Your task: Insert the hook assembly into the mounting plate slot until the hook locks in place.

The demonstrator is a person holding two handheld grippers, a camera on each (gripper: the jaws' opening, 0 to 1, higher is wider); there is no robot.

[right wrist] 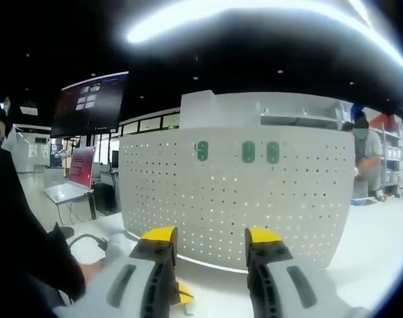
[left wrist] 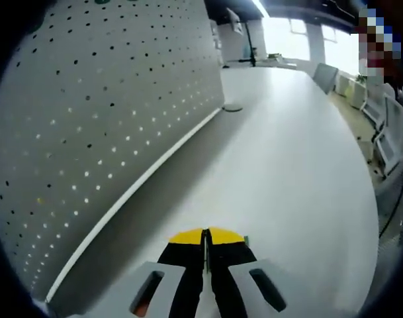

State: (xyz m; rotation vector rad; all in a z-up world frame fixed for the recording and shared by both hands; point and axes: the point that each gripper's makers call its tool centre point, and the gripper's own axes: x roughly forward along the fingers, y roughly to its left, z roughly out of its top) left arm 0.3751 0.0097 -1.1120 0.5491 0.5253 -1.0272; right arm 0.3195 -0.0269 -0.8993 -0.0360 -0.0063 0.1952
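Perforated white pegboard (right wrist: 234, 195), 3 green hooks (right wrist: 248, 152)

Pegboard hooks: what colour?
Green hooks on the white pegboard, clearest in the right gripper view.

White pegboard (right wrist: 234, 192), dotted holes; three green hooks (right wrist: 248, 152); yellow-tipped black tools (right wrist: 211, 240).

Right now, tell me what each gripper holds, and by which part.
Nothing held. Left gripper is shut with nothing between its jaws; right gripper is open before the pegboard.
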